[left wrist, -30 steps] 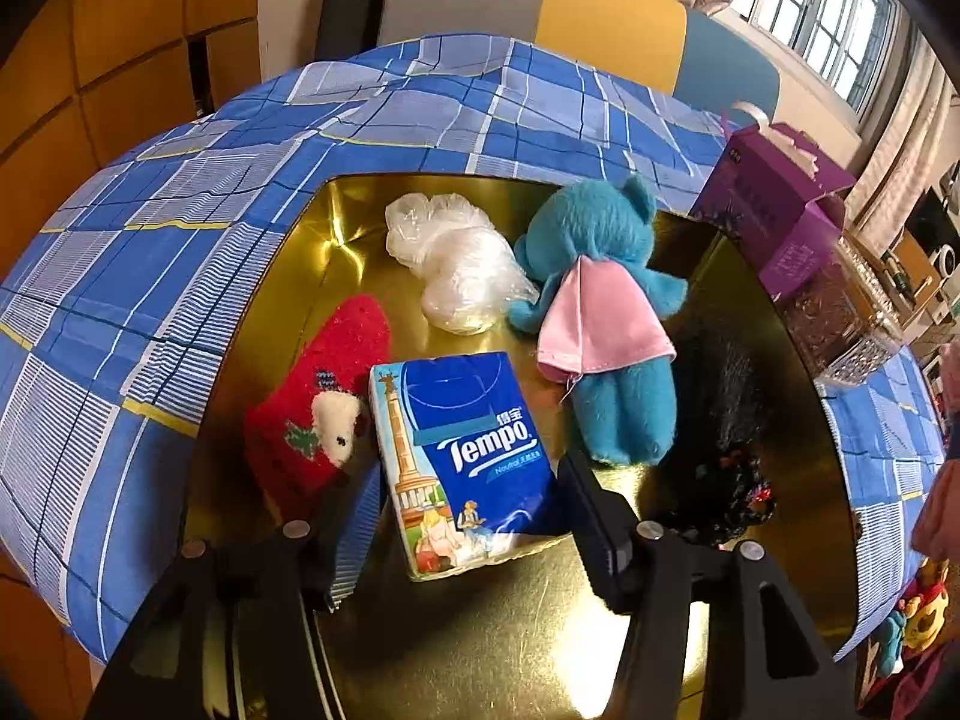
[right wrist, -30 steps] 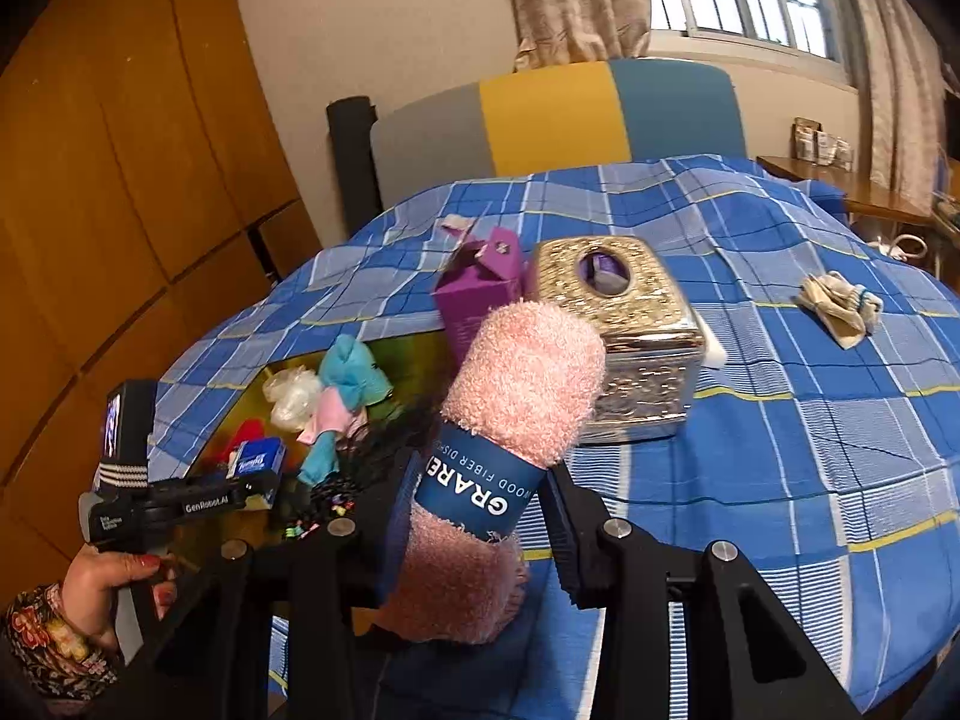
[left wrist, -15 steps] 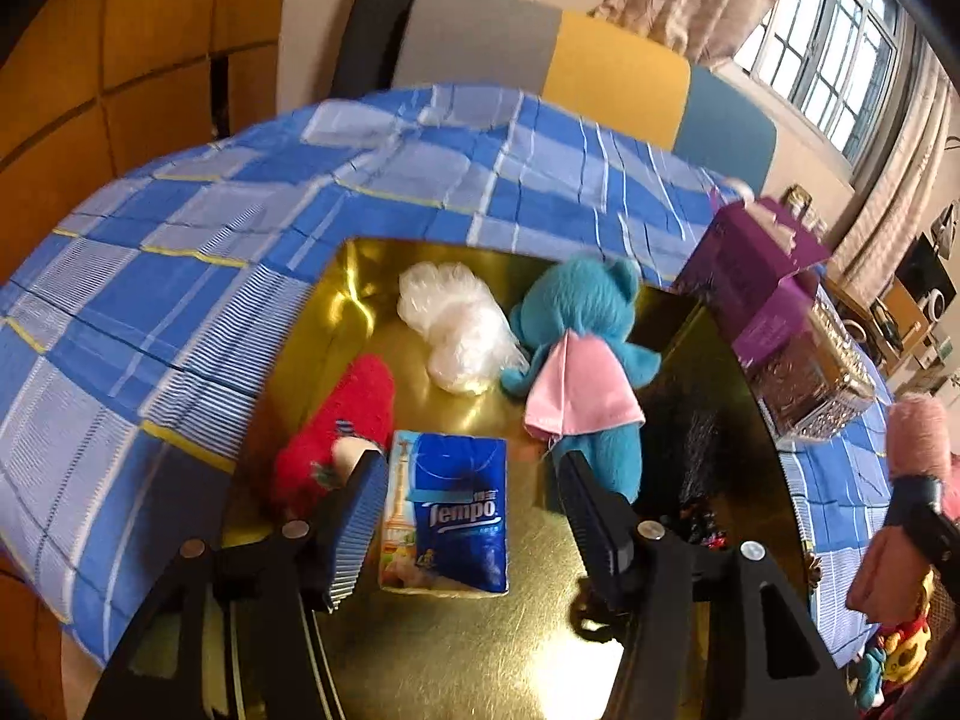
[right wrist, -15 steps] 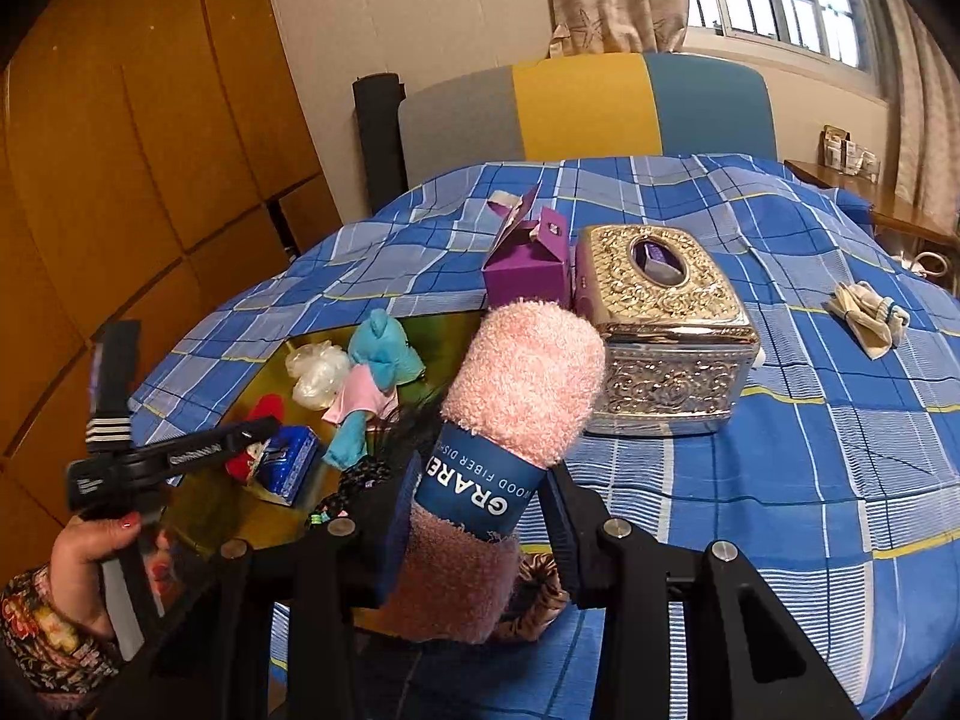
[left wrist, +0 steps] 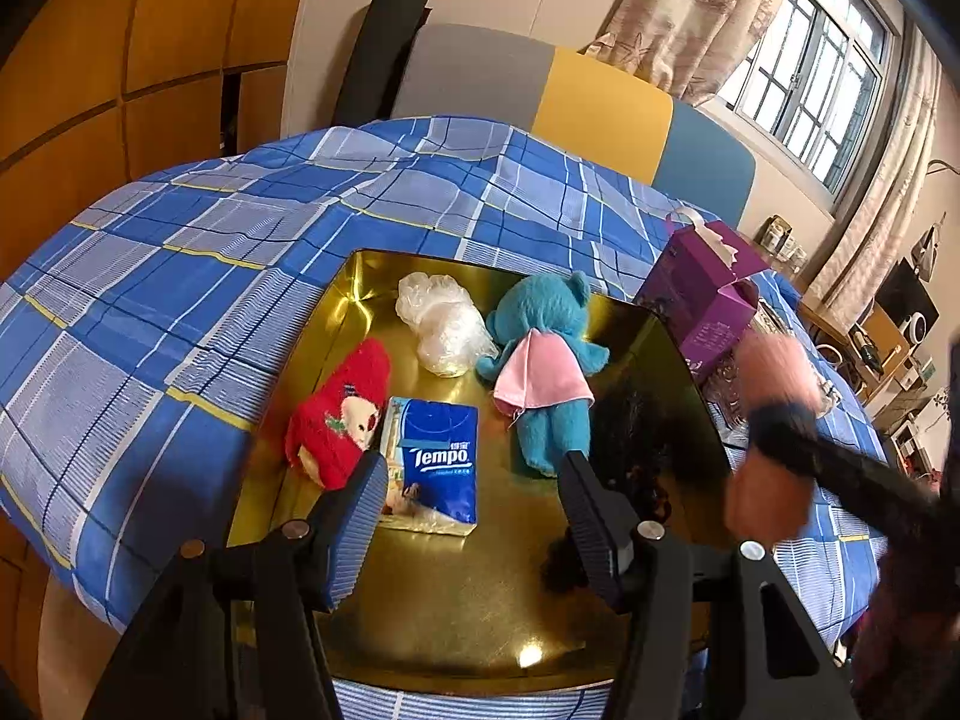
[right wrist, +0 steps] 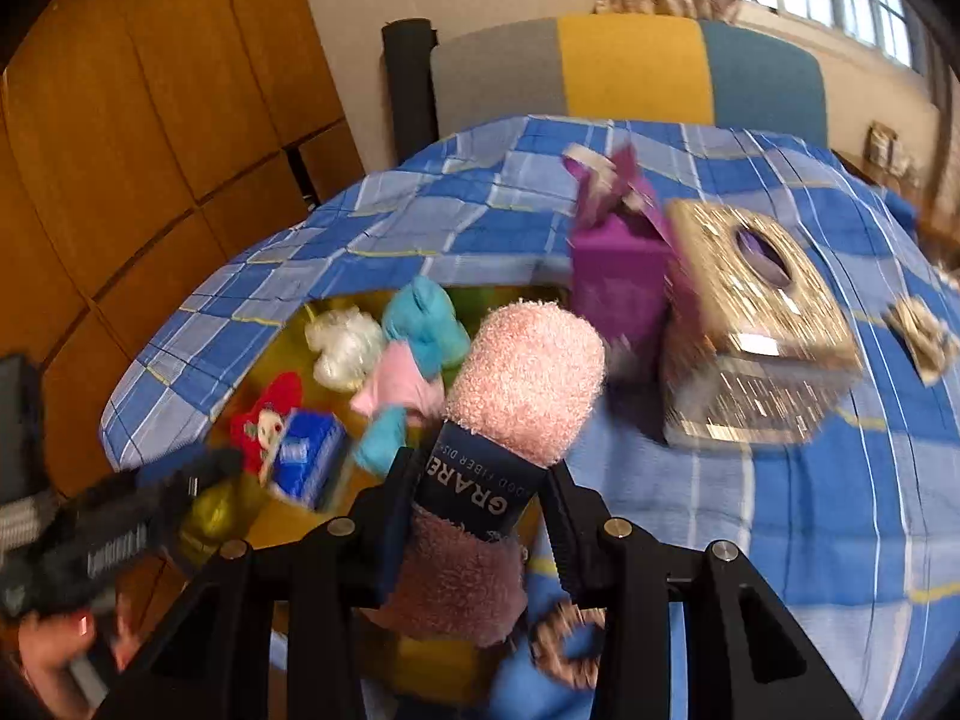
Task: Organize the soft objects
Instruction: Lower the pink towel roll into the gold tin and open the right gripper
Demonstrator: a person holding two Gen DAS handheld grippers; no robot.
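Meanwhile the right gripper point(right wrist: 474, 504) pinched a pink rolled towel point(right wrist: 516, 402) by its dark paper band, holding it above the gold tray point(left wrist: 456, 600). Spread wide and empty, the left gripper point(left wrist: 474, 516) hung over the tray, where a tissue pack point(left wrist: 435, 465), red sock point(left wrist: 339, 414), teal bear point(left wrist: 549, 372) and plastic bag point(left wrist: 441, 321) lay.

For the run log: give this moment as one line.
left gripper: open, above Tempo tissue pack | right gripper: shut on pink towel roll | gold tray: five items
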